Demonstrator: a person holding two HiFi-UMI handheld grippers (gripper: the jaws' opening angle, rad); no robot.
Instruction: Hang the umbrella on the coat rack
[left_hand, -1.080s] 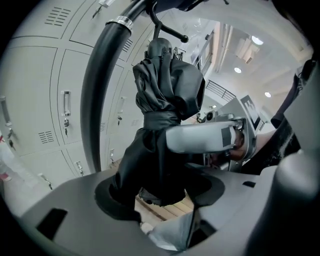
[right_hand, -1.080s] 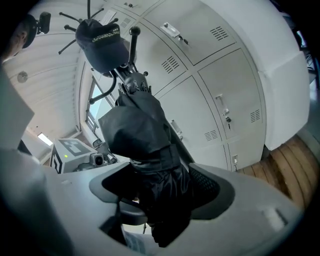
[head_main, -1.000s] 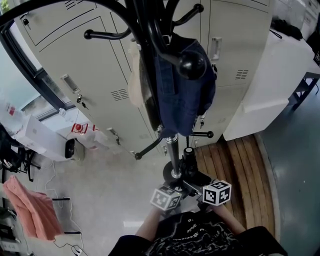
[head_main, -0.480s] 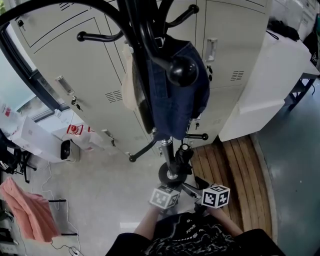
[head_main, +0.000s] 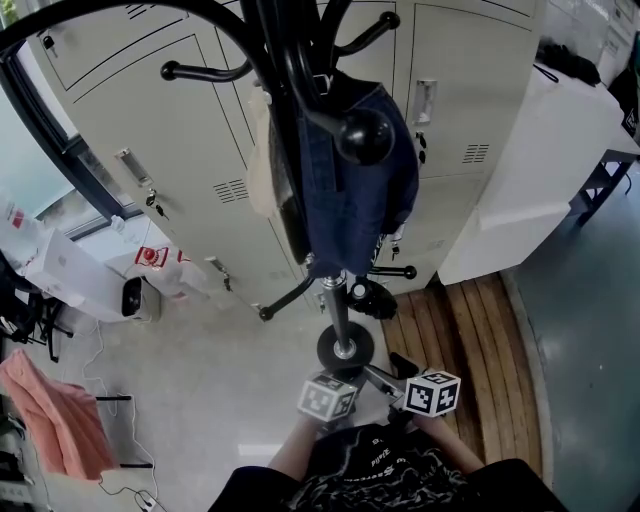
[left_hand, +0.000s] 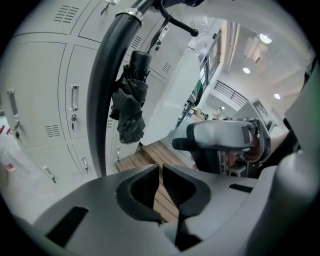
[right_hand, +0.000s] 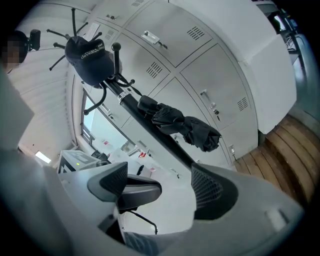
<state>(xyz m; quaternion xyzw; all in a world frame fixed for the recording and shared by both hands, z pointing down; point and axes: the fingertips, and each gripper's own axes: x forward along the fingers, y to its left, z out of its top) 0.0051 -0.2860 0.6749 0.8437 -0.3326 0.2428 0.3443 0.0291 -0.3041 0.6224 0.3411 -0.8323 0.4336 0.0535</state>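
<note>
The folded black umbrella (head_main: 370, 297) hangs from a low hook of the black coat rack (head_main: 335, 310), apart from both grippers. The left gripper view has it dangling beside the pole (left_hand: 102, 100), umbrella (left_hand: 131, 102) pointing down. My left gripper (left_hand: 161, 185) is shut with nothing between its jaws. My right gripper (right_hand: 157, 187) is open and holds nothing; its jaws have just widened a little. Ahead of it the umbrella (right_hand: 182, 125) lies along the pole (right_hand: 150, 125). In the head view both grippers, left (head_main: 335, 385) and right (head_main: 385, 380), sit just short of the rack's round base (head_main: 345, 350).
A blue denim garment (head_main: 360, 190) and a beige bag hang higher on the rack, and a dark cap (right_hand: 89, 57) sits on top. Grey lockers (head_main: 180, 130) stand behind. A wooden platform (head_main: 470, 340) lies right, a white cabinet (head_main: 540, 170) beyond. Pink cloth (head_main: 55, 420) lies left.
The umbrella was close above the grippers by the rack's base; it now hangs a little higher and farther off, free of them. The view has shifted slightly.
</note>
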